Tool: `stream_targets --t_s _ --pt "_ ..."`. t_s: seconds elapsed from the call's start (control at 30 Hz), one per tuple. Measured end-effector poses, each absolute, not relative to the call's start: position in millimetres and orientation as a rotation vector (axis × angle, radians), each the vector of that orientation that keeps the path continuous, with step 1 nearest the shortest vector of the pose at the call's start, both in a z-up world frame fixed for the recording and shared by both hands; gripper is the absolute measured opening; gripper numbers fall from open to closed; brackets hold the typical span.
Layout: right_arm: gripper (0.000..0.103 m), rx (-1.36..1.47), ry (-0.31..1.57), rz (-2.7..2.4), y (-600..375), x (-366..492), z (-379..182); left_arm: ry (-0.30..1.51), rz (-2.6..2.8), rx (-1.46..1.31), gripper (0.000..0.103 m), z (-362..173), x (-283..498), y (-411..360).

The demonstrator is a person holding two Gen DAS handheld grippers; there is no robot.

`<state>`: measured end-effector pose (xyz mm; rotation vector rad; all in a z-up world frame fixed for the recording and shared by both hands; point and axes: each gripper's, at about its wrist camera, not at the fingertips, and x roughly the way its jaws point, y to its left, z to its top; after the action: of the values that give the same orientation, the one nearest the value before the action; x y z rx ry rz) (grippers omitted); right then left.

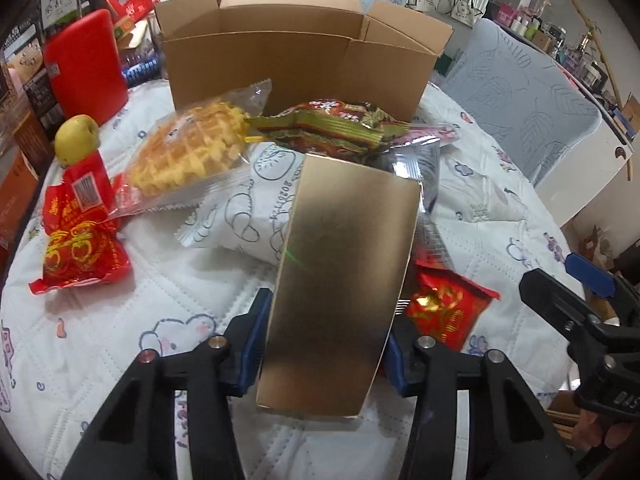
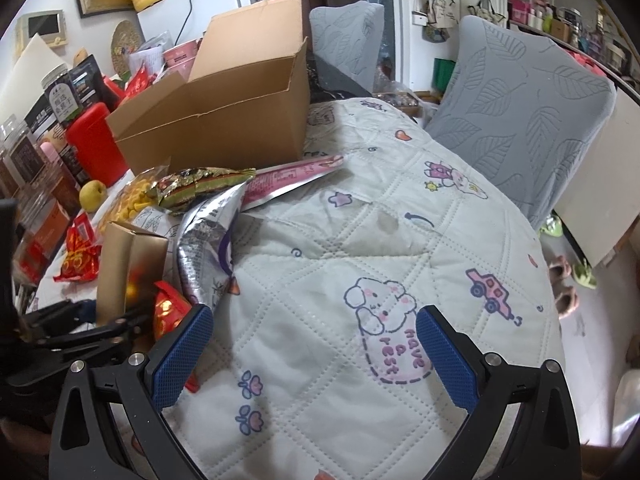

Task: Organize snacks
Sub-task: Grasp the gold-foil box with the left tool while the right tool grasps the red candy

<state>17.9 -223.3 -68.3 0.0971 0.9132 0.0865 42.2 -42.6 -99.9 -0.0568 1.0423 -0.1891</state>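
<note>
Between my left gripper (image 1: 324, 344) pads sat the foil box (image 1: 340, 272). Ahead of it lay the waffle packet (image 1: 192, 152), with the open carton (image 1: 296, 64) behind. My right gripper (image 2: 314, 356) hung right of it, over the worktop (image 2: 400, 240).

1. Gold box (image 1: 340, 276): plain metallic carton, long face up, clamped at its near end between the blue pads of the left tongs (image 1: 324, 354).
2. Waffle pack (image 1: 188, 152): clear wrapper, yellow waffles, lying on the tabletop (image 1: 120, 320) near the cardboard box (image 1: 296, 68).
3. White printed pouch (image 1: 248, 204): flat, partly under the waffle pack and the gold box.
4. Red-gold packet (image 1: 84, 236): crumpled, at the left.
5. Small red packet (image 1: 448, 304): just right of the gold box.
6. Cardboard box: open, flaps up, at the far side.
</note>
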Motion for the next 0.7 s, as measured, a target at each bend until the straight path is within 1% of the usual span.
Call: stream_targets --t_s 0.2,0.5,0.7 --pt "0.103 0.096 0.92 0.1 -218.8 17.8 -68.9 1.015 -0.172 -0.044 0.045 -91.5 34.0 -35.3" --pt "0.103 0.118 0.945 0.205 -199.4 17.4 -73.7 0.991 -0.125 -0.053 0.045 -82.6 17.1 -11.5" --pt "0.089 0.13 0.991 0.287 -176.4 17.8 -84.1 0.977 -0.108 -0.089 0.045 -81.2 9.6 5.6"
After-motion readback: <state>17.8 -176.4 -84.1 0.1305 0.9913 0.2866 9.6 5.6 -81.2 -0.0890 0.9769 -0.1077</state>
